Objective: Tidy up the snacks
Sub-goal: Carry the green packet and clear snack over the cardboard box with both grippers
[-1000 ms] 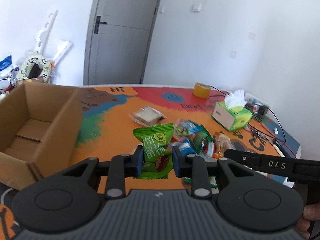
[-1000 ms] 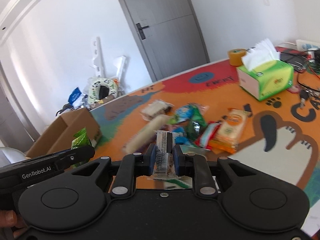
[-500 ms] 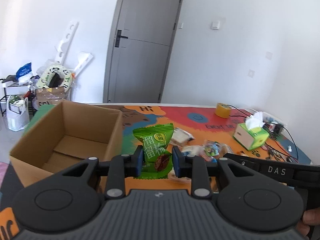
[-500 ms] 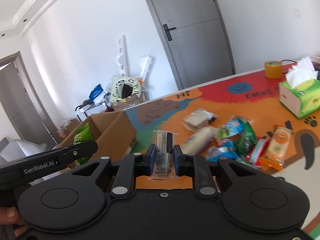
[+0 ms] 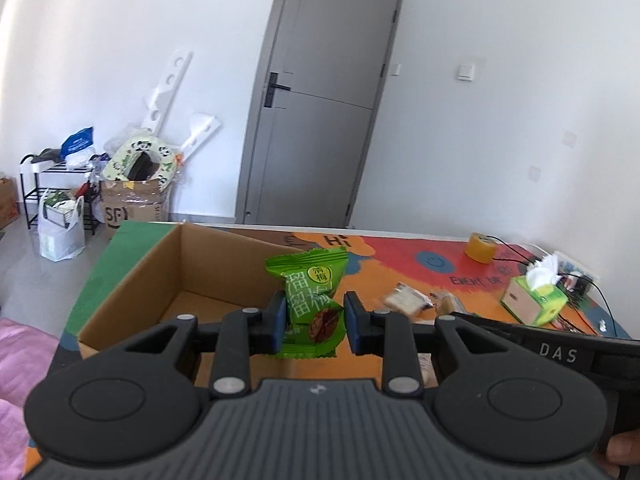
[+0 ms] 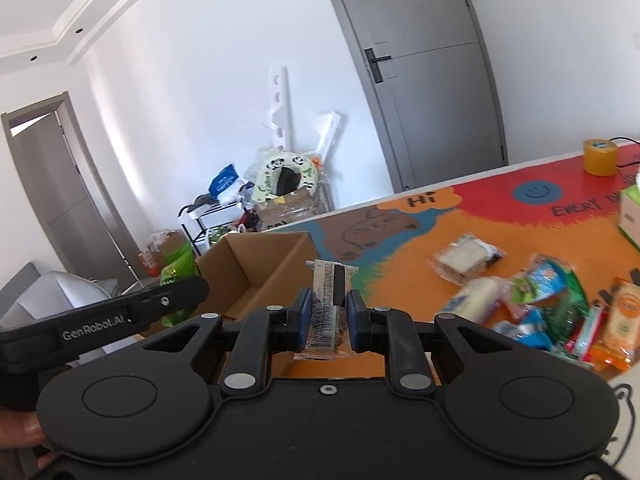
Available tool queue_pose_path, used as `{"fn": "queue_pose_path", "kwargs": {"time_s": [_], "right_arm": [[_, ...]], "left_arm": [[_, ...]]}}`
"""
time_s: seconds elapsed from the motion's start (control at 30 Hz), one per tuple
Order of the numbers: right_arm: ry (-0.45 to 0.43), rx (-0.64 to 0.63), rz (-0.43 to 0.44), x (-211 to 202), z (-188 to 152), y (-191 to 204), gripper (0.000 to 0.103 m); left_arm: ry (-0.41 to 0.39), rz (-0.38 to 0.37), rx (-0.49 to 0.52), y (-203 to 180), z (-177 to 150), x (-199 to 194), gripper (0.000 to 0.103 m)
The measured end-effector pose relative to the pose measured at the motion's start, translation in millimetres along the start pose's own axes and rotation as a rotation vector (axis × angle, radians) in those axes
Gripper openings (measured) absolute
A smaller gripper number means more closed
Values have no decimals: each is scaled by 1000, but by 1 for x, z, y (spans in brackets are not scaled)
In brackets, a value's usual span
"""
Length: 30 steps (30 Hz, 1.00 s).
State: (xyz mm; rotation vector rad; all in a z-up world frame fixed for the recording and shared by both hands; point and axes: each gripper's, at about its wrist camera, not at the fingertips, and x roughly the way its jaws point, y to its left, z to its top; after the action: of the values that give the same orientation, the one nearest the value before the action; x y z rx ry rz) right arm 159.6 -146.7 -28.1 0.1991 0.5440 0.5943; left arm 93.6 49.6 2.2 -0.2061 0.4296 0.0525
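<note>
1. My left gripper [image 5: 315,322] pinches a green pack [image 5: 312,300]. It hangs near the box [image 5: 132,280], by its right wall.
2. My right gripper [image 6: 329,322] pinches a clear bar [image 6: 330,316], also near the box.
3. If I let go too soon, a snack may hit the box wall and fall outside.
4. My two grippers are close and could bump.
5. More snacks [image 6: 532,304] wait on the table [image 6: 400,280]; the blur makes them hard to name.
</note>
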Motion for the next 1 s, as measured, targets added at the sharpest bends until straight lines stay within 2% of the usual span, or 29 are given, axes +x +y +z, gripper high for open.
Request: {"fn": "queue_pose_path", "kwargs": {"time_s": [0.33, 0.63, 0.93, 1.0], "right_arm": [[62, -18, 84, 36, 9, 27, 20], [98, -43, 138, 67, 7, 59, 20], [104, -51, 183, 85, 11, 75, 20], [112, -60, 197, 85, 12, 76, 24]], "left_arm": [[-2, 60, -57, 38, 10, 10, 29], [47, 120, -109, 74, 7, 29, 29], [41, 163, -123, 79, 11, 15, 42], [45, 173, -133, 80, 11, 12, 50]]}}
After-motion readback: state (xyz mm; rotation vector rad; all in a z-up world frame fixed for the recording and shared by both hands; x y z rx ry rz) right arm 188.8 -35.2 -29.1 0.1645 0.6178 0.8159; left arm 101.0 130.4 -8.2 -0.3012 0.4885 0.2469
